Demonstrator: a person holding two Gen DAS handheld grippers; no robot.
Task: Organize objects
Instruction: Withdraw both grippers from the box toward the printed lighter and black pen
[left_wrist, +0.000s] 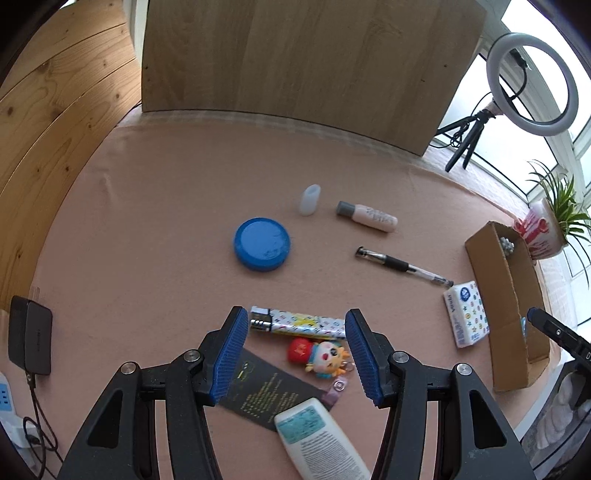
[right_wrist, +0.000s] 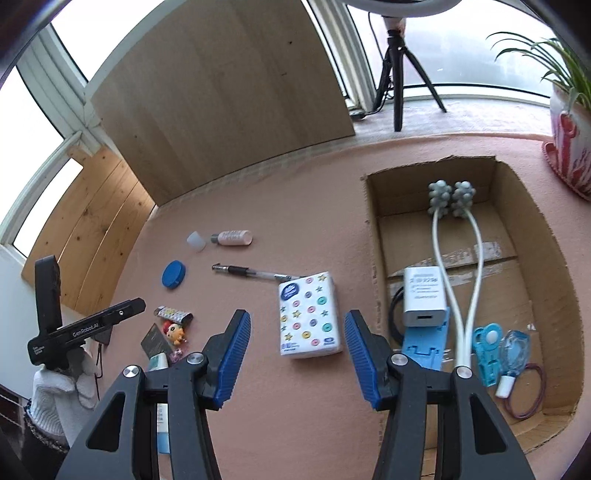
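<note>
Objects to sort: they lie scattered on your pink tabletop (left_wrist: 155, 206), with a cardboard box (right_wrist: 524, 236) at the right side.
Left gripper (left_wrist: 295, 334): your jaws stand wide apart, holding nothing, above the patterned lighter (left_wrist: 299, 324) and the cartoon keychain figure (left_wrist: 323, 358).
Under your left gripper: a black card (left_wrist: 266, 391) lies beneath the figure, and a white tube (left_wrist: 317, 435) overlaps the card's near corner.
Right gripper (right_wrist: 297, 334): your jaws gape empty, with the tissue pack (right_wrist: 309, 320) lying between the fingertips in view, on the table.
Tissue pack: just left of the box, outside it, touching the tip of the black pen (right_wrist: 255, 272).
Farther out: a blue round lid (left_wrist: 262, 249), a clear cap (left_wrist: 309, 199) and a small pink bottle (left_wrist: 369, 217) lie apart from one another.
Box contents: a white massager with two knobbed heads (right_wrist: 448, 197), a white charger (right_wrist: 423, 297), a blue stand (right_wrist: 424, 345), a turquoise clip (right_wrist: 487, 350) and a red band (right_wrist: 532, 395).
Your left hand: a white glove (right_wrist: 59, 395) shows in the right wrist view.
</note>
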